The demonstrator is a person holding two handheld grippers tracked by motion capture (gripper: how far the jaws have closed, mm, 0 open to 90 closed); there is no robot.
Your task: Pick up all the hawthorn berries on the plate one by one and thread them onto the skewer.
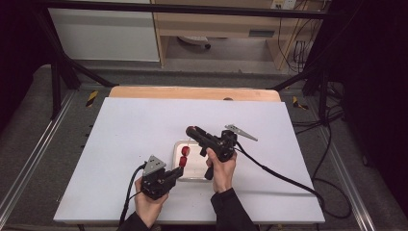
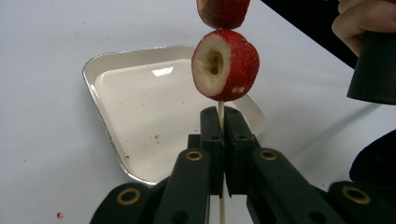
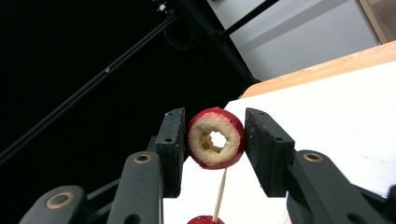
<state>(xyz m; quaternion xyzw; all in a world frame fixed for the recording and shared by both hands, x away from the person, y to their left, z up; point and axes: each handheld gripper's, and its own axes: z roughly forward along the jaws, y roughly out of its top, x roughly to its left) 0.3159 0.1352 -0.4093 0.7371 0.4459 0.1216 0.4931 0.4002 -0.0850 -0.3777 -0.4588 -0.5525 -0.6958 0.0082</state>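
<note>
The left gripper (image 2: 223,140) clenches a thin wooden skewer (image 2: 220,109) carrying cored red fruit (image 2: 225,65) above the white tray (image 2: 140,126) on the table (image 1: 134,125). The right gripper (image 3: 215,142) grasps another cored fruit piece (image 3: 216,138) at the skewer's tip between its fingers (image 3: 267,144).

The high view looks forward and down from above the person's side of the bench (image 1: 144,120), taking in its whole white top, the wooden far edge and the floor beyond. The left gripper view sits close behind the left gripper (image 2: 223,126), facing along its jaws over the white tray (image 2: 126,107) near the bench's middle. The right gripper view rides close behind the right gripper (image 3: 215,142), tilted upward toward the far edge and the dark frame beyond. All three share the skewer (image 2: 221,109) with its red fruit rings (image 3: 215,138).
</note>
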